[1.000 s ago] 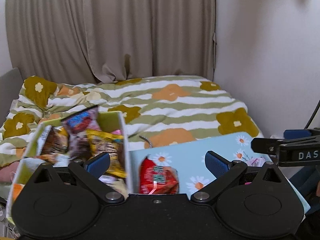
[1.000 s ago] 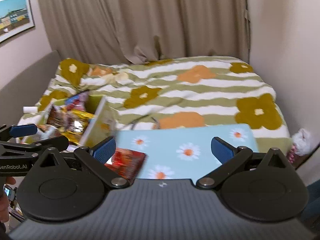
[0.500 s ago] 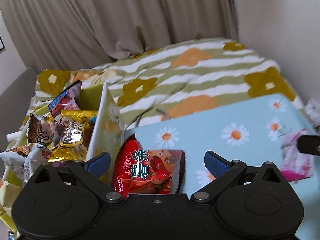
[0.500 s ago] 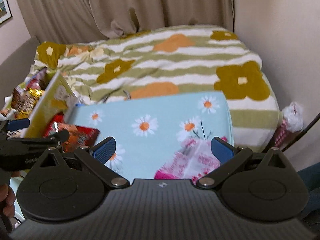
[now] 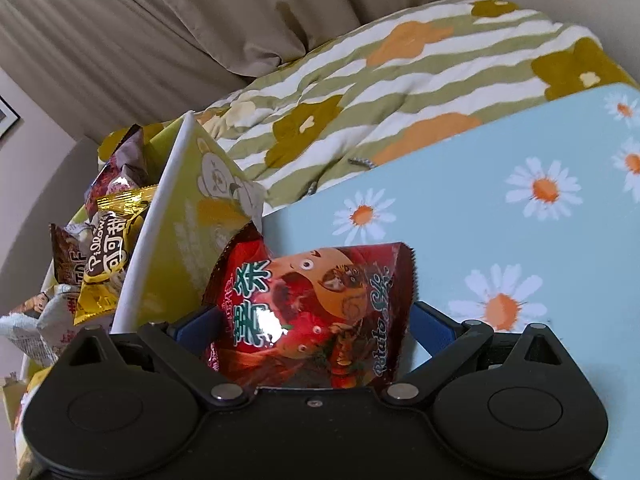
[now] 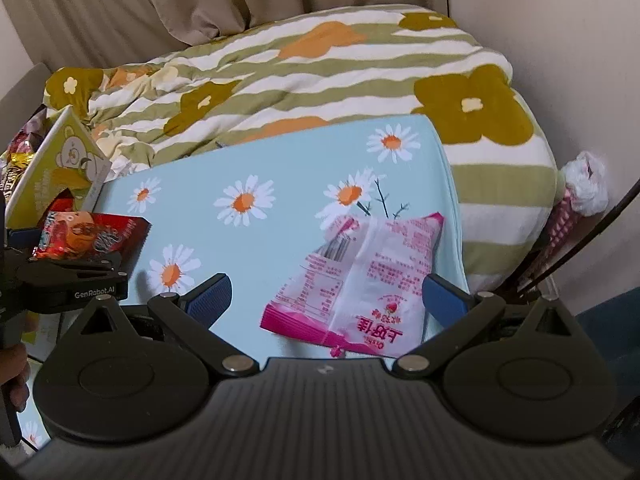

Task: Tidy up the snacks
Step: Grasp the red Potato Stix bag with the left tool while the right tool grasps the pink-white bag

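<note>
Most of the sorting looks done: the yellow-green box (image 5: 180, 240) at the left edge of the surface (image 5: 520, 240) already holds a crowd of packets, among them a gold wrapper (image 5: 108, 256) and several brown ones packed upright behind its white-rimmed wall. Two snacks remain outside it, so I judge the task to be near its end, not finished.

The red chip bag (image 5: 316, 316) lies at the left edge of the daisy-printed surface, its top corner touching the box's outer wall. It is glossy and slightly puffed, with a cartoon face, green characters and a serrated end seal. The left gripper (image 5: 312, 324) straddles it, its blue fingers (image 5: 196, 324) close against both sides of the bag. Whether they are already pinching the foil or only bracketing it is hard to tell from this angle; the right wrist view, where the bag (image 6: 92, 236) sits on top of that gripper (image 6: 80, 252), does not settle it either.

The pink-and-white packet (image 6: 360, 276) lies flat near the right edge of the surface, printed back upward with its barcode and text, crinkled and light-looking. The right gripper (image 6: 324, 296) is wide open around it, holding nothing, one finger well clear on the left and the other just beside the packet's right edge.
</note>
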Tool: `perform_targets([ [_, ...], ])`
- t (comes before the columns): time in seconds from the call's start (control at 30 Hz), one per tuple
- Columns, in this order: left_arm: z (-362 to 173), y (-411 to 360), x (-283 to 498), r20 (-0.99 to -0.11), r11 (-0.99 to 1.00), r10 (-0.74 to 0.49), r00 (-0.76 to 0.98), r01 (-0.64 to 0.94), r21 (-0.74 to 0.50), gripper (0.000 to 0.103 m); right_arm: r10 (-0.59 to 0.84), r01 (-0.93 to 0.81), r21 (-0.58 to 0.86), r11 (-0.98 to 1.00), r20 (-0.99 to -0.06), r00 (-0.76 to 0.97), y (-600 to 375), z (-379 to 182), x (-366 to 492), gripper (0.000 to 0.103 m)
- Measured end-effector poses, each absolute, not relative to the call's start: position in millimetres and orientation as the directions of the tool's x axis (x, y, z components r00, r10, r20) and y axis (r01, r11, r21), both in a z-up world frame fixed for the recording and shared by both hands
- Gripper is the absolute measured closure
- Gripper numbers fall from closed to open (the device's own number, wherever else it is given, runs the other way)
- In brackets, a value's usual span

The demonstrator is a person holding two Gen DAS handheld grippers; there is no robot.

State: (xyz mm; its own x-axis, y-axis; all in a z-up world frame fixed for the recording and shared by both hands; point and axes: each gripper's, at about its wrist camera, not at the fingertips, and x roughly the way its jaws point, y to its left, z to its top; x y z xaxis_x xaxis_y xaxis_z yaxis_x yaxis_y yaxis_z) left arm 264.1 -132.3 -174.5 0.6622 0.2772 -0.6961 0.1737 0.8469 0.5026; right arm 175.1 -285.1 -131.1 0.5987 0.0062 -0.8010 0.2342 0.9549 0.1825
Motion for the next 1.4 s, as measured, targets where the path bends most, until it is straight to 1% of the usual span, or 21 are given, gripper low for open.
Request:
perform_targets([
  [0.17, -176.4, -132.1, 270.9, -0.697, 0.848, 0.266, 0.666, 0.181, 0.497, 0.001, 0.013, 0.246, 0.196, 0.949, -0.807, 0.591, -290.3, -138.4, 176.8, 0.0],
  [0.27, -175.4, -134.7, 272.5, -0.709, 0.863, 0.229, 0.667, 0.197, 0.464, 0.001, 0.021, 0.251, 0.207, 0.946, -0.808, 0.588, -291.1, -142.1, 177.7, 0.0],
  [0.33, -174.5, -133.1, 276.1, -0.745, 0.893, 0.181, 0.642, 0.21, 0.398, 0.006, 0.025, 0.252, 0.212, 0.944, -0.809, 0.587, -291.6, -143.5, 179.4, 0.0],
  [0.43, -173.4, -132.0, 278.9, -0.763, 0.908, 0.155, 0.628, 0.214, 0.361, 0.008, 0.029, 0.253, 0.219, 0.942, -0.807, 0.589, -292.2, -144.9, 180.6, 0.0],
  [0.57, -173.0, -123.3, 282.1, -0.81, 0.945, 0.07, 0.582, 0.221, 0.24, 0.014, 0.028, 0.253, 0.218, 0.943, -0.808, 0.589, -291.5, -146.1, 182.1, 0.0],
  [0.6, -174.7, -123.1, 282.7, -0.816, 0.948, 0.069, 0.574, 0.218, 0.233, 0.016, 0.028, 0.255, 0.218, 0.942, -0.808, 0.588, -291.7, -146.3, 182.1, 0.0],
  [0.63, -175.8, -121.5, 282.7, -0.817, 0.949, 0.069, 0.573, 0.214, 0.23, 0.021, 0.026, 0.258, 0.218, 0.941, -0.807, 0.589, -291.1, -146.5, 181.9, 0.0],
  [0.77, -172.0, -118.8, 277.4, -0.818, 0.959, 0.038, 0.575, 0.208, 0.191, 0.022, 0.014, 0.256, 0.205, 0.945, -0.806, 0.592, -289.4, -146.6, 183.1, 0.0],
  [1.27, -150.3, -123.9, 254.8, -0.791, 0.96, -0.025, 0.612, 0.235, 0.151, 0.022, -0.073, 0.261, 0.095, 0.961, -0.82, 0.568, -282.8, -167.3, 204.4, 0.0],
  [1.33, -146.8, -124.7, 251.9, -0.786, 0.961, -0.032, 0.618, 0.236, 0.147, 0.022, -0.076, 0.241, 0.077, 0.967, -0.82, 0.568, -280.8, -169.5, 210.0, 0.011],
  [1.4, -142.8, -125.3, 249.3, -0.781, 0.962, -0.038, 0.624, 0.235, 0.142, 0.022, -0.086, 0.23, 0.058, 0.971, -0.82, 0.566, -279.6, -171.2, 212.7, 0.015],
])
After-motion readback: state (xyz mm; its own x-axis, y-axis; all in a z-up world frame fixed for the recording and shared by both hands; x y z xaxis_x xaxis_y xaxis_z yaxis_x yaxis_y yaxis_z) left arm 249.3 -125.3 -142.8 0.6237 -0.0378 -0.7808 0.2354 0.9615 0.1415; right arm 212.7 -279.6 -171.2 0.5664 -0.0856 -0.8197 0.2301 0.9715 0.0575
